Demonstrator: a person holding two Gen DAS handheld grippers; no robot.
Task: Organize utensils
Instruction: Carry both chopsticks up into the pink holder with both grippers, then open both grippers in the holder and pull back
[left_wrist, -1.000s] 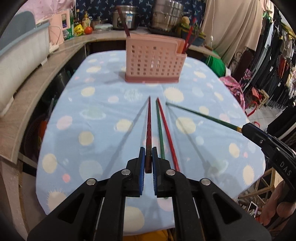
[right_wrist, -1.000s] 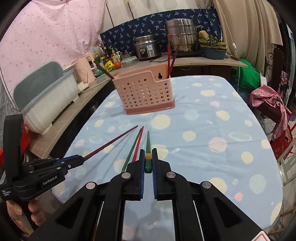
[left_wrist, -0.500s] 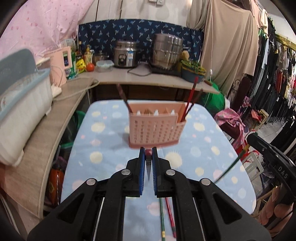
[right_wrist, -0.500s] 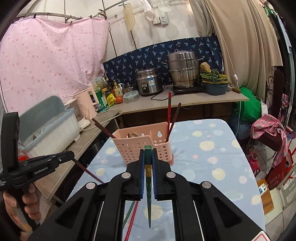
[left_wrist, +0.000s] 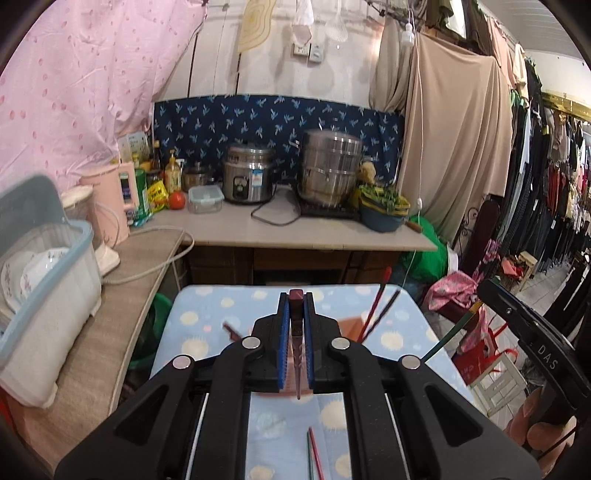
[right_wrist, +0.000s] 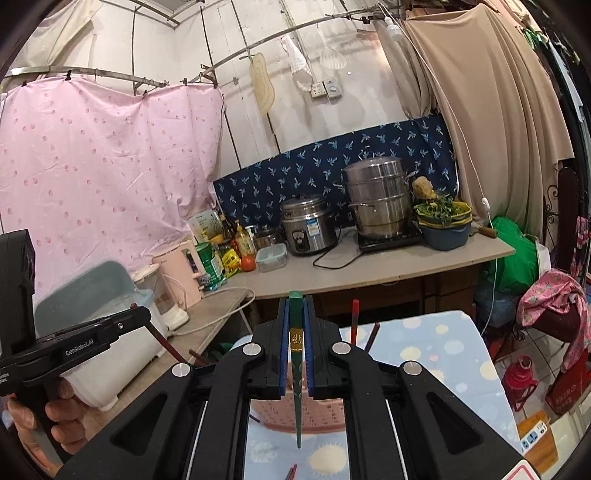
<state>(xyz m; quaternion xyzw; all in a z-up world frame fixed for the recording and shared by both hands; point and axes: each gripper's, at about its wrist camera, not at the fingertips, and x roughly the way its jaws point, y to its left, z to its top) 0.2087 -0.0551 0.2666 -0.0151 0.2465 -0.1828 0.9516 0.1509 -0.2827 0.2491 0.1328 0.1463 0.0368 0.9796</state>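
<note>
While the left gripper (left_wrist: 296, 306) is being held above the table (left_wrist: 207, 317), its blue pads (left_wrist: 283, 350) are pinching a dark red chopstick (left_wrist: 296, 354) that is hanging point-down between them, the blunt end showing just above the fingertips. Behind the fingers, the pink utensil basket (left_wrist: 351, 326) is sitting on the spotted blue cloth, mostly hidden; one brown chopstick (left_wrist: 231, 329) is leaning out of its left end, and a red and a dark chopstick (left_wrist: 380, 306) are standing in its right end. Near the lower edge, a green and a red chopstick (left_wrist: 312, 454) are lying side by side on the cloth. Farther right, the right gripper (right_wrist: 295, 306) is pressing its pads on a green chopstick (right_wrist: 297, 387), which carries a gold band and is likewise pointing down, its tip hanging in front of the basket (right_wrist: 317, 410). In the right wrist view the basket is lying directly below the fingers, with the red chopstick (right_wrist: 354, 321) rising from it just to the right. A counter (right_wrist: 388, 266) with pots is running along the wall behind.
</note>
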